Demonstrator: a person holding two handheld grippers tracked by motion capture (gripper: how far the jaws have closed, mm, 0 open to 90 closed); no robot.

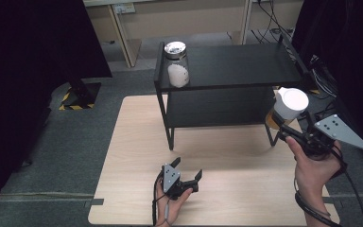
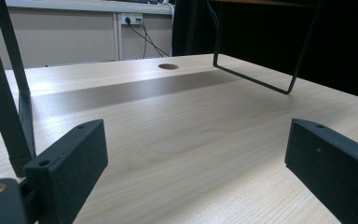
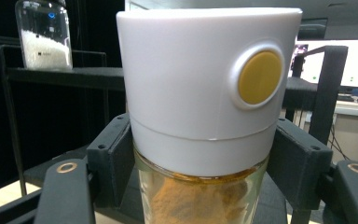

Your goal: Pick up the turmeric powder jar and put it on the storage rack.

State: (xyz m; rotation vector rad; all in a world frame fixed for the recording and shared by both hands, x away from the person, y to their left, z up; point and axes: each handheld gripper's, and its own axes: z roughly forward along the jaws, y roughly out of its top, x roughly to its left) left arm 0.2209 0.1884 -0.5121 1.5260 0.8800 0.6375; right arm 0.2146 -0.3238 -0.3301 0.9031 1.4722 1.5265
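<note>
My right gripper [image 1: 278, 122] is shut on a glass jar [image 1: 286, 109] with a tall white lid and orange-brown powder inside. It holds the jar in the air by the right end of the black two-tier shelf [image 1: 246, 66]. In the right gripper view the jar [image 3: 205, 116] sits upright between both jaws, a yellow round button on its lid. A second glass jar [image 1: 176, 64] with white grains stands on the shelf's top left corner, also the jar [image 3: 44, 35] at upper left. My left gripper [image 1: 189, 171] rests low on the wooden table [image 1: 132, 156], open with nothing between its jaws [image 2: 196, 154].
The shelf's black legs [image 2: 9, 93] stand on the table close to my left gripper. A round cable hole [image 2: 168, 66] lies in the table far ahead. Dark curtains flank the scene, and cables run at the back right.
</note>
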